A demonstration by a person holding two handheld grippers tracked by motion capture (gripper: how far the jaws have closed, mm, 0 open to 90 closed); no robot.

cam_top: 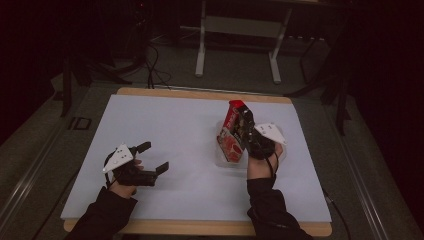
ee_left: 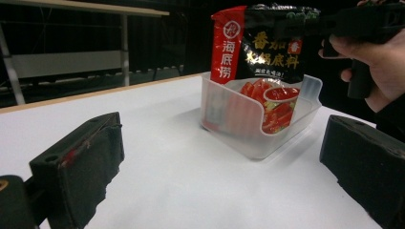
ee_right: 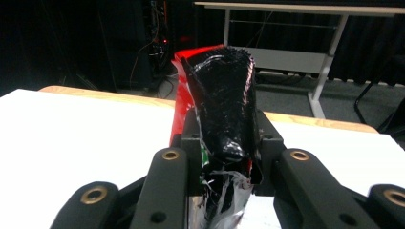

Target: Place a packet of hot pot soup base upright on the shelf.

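Sauce packet [cam_top: 233,131], pinched by the right claw [ee_right: 224,143], should sink upright into the clear tub [ee_left: 286,138] beneath; left claw [cam_top: 152,156] waits spread.

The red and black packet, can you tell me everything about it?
The packet is a glossy, crinkly foil pouch, red down one side and black across the top, with Chinese writing and a picture of tomatoes and red sauce. It stands upright with its bottom inside the clear plastic tub on the white table. The right gripper is shut on its upper edge.
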